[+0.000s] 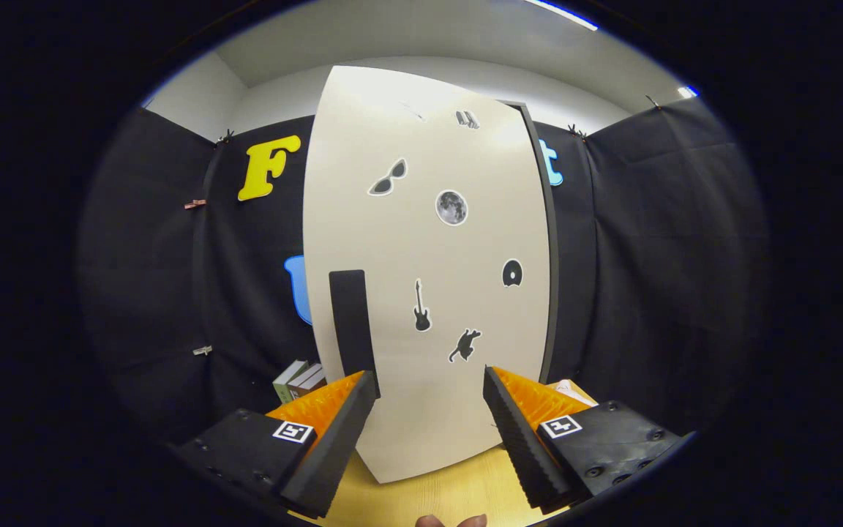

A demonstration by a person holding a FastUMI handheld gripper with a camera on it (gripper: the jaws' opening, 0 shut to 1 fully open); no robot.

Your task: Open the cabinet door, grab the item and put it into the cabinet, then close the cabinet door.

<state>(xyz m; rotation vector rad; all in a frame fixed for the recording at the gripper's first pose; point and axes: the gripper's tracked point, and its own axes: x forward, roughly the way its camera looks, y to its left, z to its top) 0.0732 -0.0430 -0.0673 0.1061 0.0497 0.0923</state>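
Note:
A tall cream cabinet door (429,256) with several small black stickers stands upright just ahead of my fingers, and it looks shut. Its black vertical handle (352,326) is on the door's left side, right above my left fingertip (363,388). My gripper (429,384) is open, its orange and black fingers spread wide in front of the door's lower part, with nothing between them. The right fingertip (498,388) is below a cat sticker. The cabinet's dark side edge (549,256) shows along the door's right.
The cabinet stands on a light wooden tabletop (436,498). Some upright books (298,380) sit to the left of the cabinet, behind my left finger. A pale object (568,388) peeks out behind the right finger. Black cloth walls surround the booth.

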